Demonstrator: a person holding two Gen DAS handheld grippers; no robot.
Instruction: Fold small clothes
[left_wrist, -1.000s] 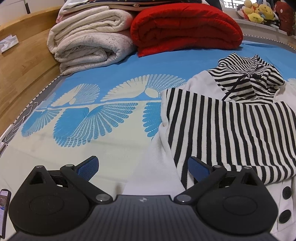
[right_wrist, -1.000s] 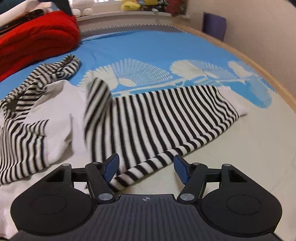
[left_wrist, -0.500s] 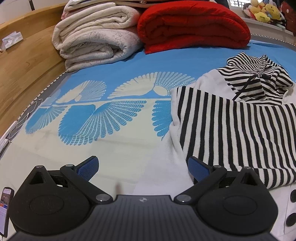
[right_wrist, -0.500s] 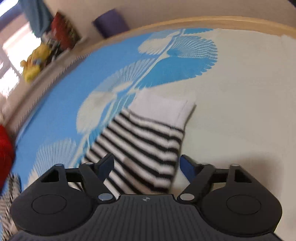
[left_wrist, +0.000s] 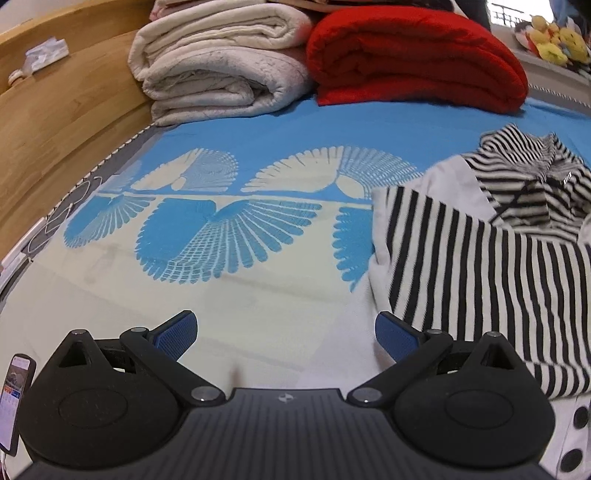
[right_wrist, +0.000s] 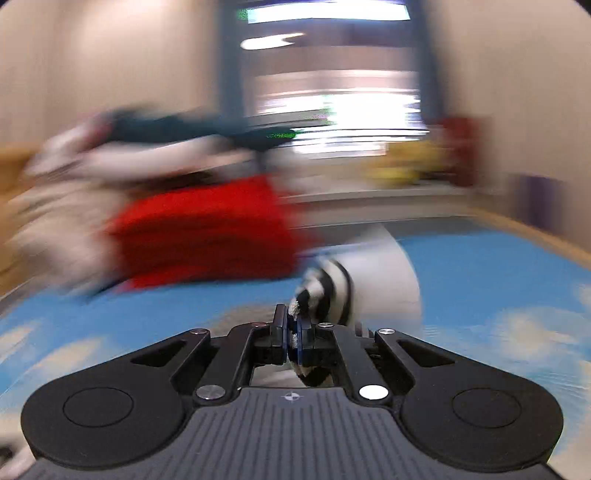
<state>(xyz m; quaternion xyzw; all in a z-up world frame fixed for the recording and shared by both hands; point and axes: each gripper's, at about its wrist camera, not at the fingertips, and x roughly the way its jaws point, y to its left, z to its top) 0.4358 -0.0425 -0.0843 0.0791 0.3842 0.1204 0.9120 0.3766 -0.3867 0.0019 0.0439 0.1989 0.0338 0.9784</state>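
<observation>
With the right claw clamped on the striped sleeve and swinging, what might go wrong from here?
1. The right claw pinches only a small edge of the striped sleeve, having just closed on it; the heavy blur suggests a fast swing, so the fabric may slip out.
2. The left claw is open and holds nothing, so the striped garment could drag or bunch across the blue bedspread.

A black-and-white striped hooded top (left_wrist: 491, 269) lies spread flat ahead and right of the left hand-held gripper (left_wrist: 286, 334); its striped sleeve end with white cuff (right_wrist: 328, 291) is pinched in the right hand-held gripper (right_wrist: 293, 328), lifted.
</observation>
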